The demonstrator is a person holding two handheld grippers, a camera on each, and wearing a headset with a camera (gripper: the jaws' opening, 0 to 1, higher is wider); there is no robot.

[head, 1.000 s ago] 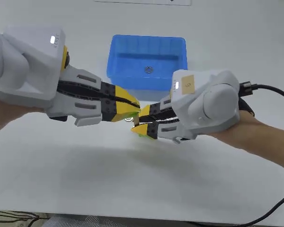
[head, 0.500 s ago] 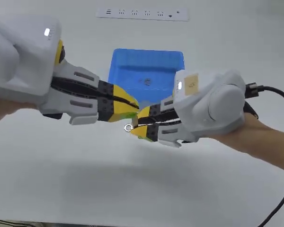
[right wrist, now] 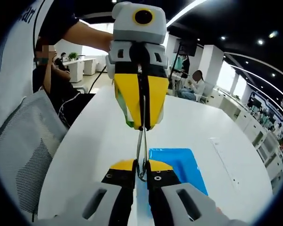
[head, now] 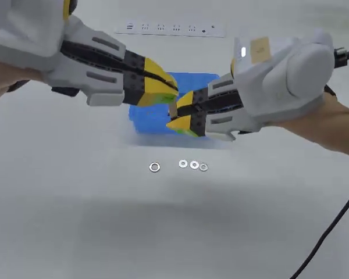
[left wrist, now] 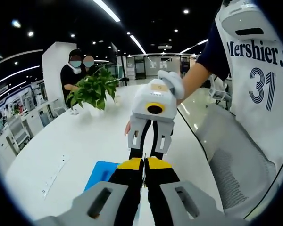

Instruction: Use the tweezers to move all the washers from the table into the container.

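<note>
Thin metal tweezers [right wrist: 141, 150] span the gap between my two grippers, which face each other tip to tip above the table. My left gripper [head: 171, 94] is shut on one end and my right gripper [head: 174, 118] is shut on the other, rounded end. Both hang in front of the blue container [head: 144, 121], partly hiding it. Several small silver washers [head: 183, 164] lie in a row on the white table below the grippers, with a slightly larger washer [head: 155, 167] at the left end. In the right gripper view the container [right wrist: 175, 162] lies beyond my jaws.
A white power strip [head: 171, 28] lies at the table's far edge behind the container. A black cable [head: 331, 232] trails from the right gripper across the table's right side. People sit at desks in the background of both gripper views.
Both grippers have risen off the table with the tweezers between them and now sit higher, in front of the container. The washers they covered have come into sight.
</note>
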